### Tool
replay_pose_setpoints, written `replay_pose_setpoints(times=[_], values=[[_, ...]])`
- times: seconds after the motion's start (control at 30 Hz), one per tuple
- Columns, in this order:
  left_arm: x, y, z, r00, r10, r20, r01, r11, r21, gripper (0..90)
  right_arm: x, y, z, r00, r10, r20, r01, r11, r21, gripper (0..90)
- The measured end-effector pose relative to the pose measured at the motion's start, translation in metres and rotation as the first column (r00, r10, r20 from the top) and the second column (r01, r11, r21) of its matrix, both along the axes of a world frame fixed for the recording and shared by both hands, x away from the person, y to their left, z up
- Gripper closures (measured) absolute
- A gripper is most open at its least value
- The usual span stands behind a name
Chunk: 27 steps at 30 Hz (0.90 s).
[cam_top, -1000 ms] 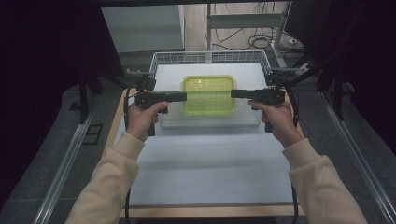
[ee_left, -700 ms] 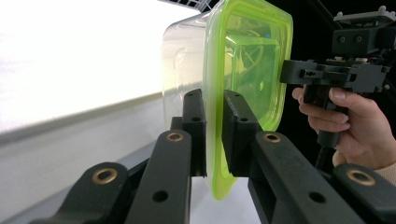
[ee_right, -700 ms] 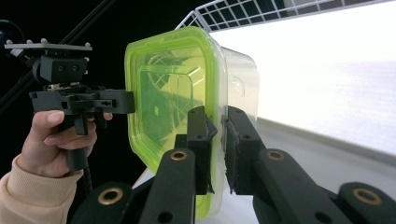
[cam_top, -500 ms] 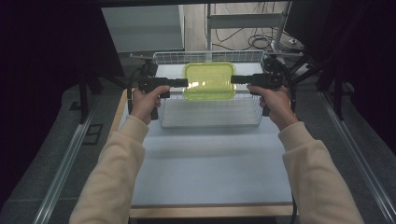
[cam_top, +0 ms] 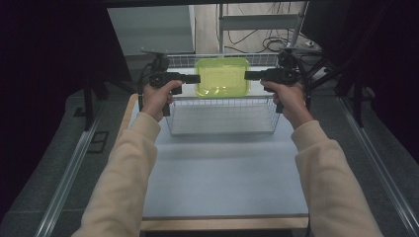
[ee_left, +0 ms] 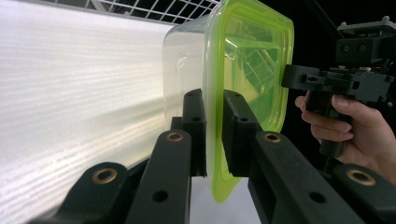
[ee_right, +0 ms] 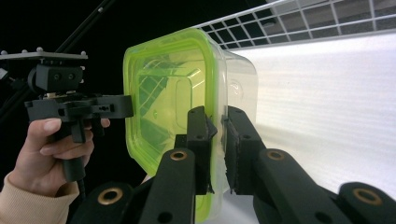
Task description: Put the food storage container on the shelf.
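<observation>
left gripper [ee_left: 214, 135] clamped on the near rim of the green lid [ee_left: 252, 70], black pads either side of the lip; right gripper [ee_right: 216, 149] pinched the same way on the opposite rim. between the two, a clear container [cam_top: 222, 76] with that lid on it, carried in the air above the far half of the wire basket [cam_top: 222, 114], lid up in the high view. below and nearer than the grips, bare white table [cam_top: 222, 173]; beyond them, the basket's back wall and dark floor with cables. likely risks from here: held by thin lips of soft lid alone, so a hand drifting outward or twisting against the other could peel the lid off the tub and drop the body into the basket. uneven height between the hands could tilt the box and slide a rim out of the pads. lowering too close to the far wall could catch a corner on the wire.
</observation>
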State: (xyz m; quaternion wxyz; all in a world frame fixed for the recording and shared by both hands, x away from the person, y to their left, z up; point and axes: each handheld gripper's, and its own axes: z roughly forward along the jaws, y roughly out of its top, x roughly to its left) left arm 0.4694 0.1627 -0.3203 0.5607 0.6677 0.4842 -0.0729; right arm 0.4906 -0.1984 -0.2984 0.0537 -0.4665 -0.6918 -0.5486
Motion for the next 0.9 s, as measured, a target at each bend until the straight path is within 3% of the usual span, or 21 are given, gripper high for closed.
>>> replay_pose_setpoints(times=[0.43, 0.47, 0.57, 0.7, 0.83, 0.9], values=[[0.024, -0.002, -0.01, 0.9984, 0.029, -0.049, -0.028, 0.9995, 0.013, 80.5, 0.024, 0.005, -0.008, 0.9983, -0.043, -0.04, 0.042, 0.999, -0.022, 80.5], [0.025, -0.001, -0.012, 0.9982, 0.037, -0.047, -0.037, 0.9993, 0.001, 80.2, 0.025, 0.005, -0.01, 0.9979, -0.045, -0.046, 0.044, 0.999, -0.027, 80.3], [0.026, -0.004, -0.011, 0.9981, 0.058, -0.019, -0.058, 0.9981, 0.023, 79.8, 0.029, 0.006, -0.014, 0.9974, -0.057, -0.045, 0.056, 0.998, -0.024, 79.8], [0.029, -0.006, -0.014, 0.9968, 0.078, -0.016, -0.078, 0.9969, 0.014, 77.4, 0.034, 0.007, -0.017, 0.9967, -0.075, -0.03, 0.074, 0.997, -0.015, 78.2], [0.033, -0.008, -0.018, 0.9937, 0.11, -0.017, -0.11, 0.9934, 0.034, 70.3, 0.036, 0.013, -0.019, 0.994, -0.109, 0.005, 0.109, 0.99, -0.084, 70.2], [0.035, -0.009, -0.019, 0.9909, 0.134, -0.009, -0.133, 0.9895, 0.055, 61.7, 0.037, 0.015, -0.022, 0.9918, -0.127, 0.014, 0.128, 0.986, -0.11, 65.0]])
